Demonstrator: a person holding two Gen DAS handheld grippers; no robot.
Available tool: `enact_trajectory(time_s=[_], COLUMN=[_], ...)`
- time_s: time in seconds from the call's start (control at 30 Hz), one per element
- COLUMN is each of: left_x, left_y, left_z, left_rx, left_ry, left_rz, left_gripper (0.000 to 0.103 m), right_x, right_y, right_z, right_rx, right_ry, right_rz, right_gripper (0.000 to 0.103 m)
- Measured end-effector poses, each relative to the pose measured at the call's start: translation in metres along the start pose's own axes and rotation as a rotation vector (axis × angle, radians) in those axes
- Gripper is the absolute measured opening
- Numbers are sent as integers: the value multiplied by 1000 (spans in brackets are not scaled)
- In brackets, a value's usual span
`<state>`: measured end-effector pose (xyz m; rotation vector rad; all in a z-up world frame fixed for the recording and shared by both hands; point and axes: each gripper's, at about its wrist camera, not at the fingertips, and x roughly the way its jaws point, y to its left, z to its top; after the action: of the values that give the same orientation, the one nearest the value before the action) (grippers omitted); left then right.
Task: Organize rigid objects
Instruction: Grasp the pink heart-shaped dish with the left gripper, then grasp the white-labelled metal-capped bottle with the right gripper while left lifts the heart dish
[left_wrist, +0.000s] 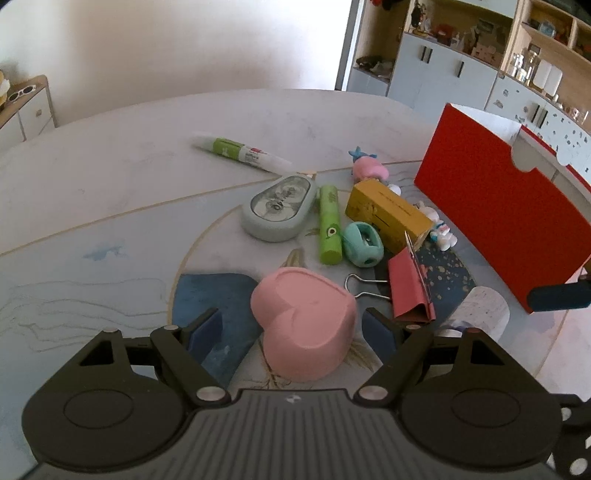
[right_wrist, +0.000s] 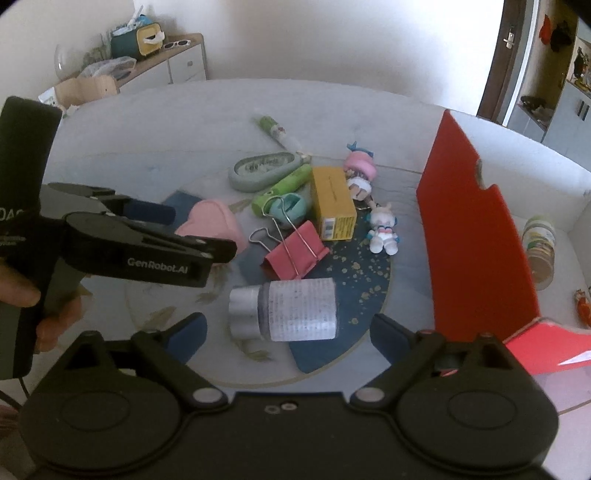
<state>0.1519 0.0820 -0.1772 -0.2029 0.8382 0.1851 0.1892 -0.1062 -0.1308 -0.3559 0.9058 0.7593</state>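
A pink heart-shaped box (left_wrist: 304, 325) lies on the table between the open fingers of my left gripper (left_wrist: 295, 332), not clamped; it also shows in the right wrist view (right_wrist: 212, 225). A white bottle (right_wrist: 291, 310) lies on its side between the open fingers of my right gripper (right_wrist: 288, 336). A red open box (left_wrist: 498, 225) stands at the right, also in the right wrist view (right_wrist: 472, 229). A jar (right_wrist: 540, 251) and a small orange thing lie inside it.
Loose items lie mid-table: pink binder clip (left_wrist: 410, 288), teal sharpener (left_wrist: 362, 245), green tube (left_wrist: 328, 225), yellow carton (left_wrist: 388, 214), tape dispenser (left_wrist: 280, 208), glue tube (left_wrist: 240, 152), two figurines (right_wrist: 384, 229). Left gripper body (right_wrist: 140, 247) fills the left of the right wrist view.
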Motion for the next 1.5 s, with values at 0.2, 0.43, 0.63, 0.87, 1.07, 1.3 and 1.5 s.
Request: enact_trajectory(time_s=[0.2, 0.43, 0.63, 0.87, 1.07, 1.3, 1.5], left_x=[6, 10, 11, 11, 4, -16, -38], left_y=[-10, -19, -21, -21, -17, -17, -20], left_z=[0, -3, -4, -2, -3, -6, -5], left_rx=[41, 67, 83, 80, 49, 30, 35], left_ry=[-31, -61, -78, -75, -71, -66, -79], left_rz=[17, 47, 79, 79, 59, 47, -3], left_gripper=[83, 83, 69, 68, 68, 68, 67], right_x=[12, 22, 26, 24, 10, -20, -50], right_y=[4, 10, 14, 13, 8, 4, -2], right_z=[1, 0, -1, -2, -3, -1, 5], right_rx=[-19, -52, -62, -42, -12, 8, 3], right_ry=[9, 12, 11, 12, 8, -11, -38], right_rz=[-2, -7, -20, -15, -9, 7, -4], right_gripper=[88, 82, 75, 66, 67, 67, 67])
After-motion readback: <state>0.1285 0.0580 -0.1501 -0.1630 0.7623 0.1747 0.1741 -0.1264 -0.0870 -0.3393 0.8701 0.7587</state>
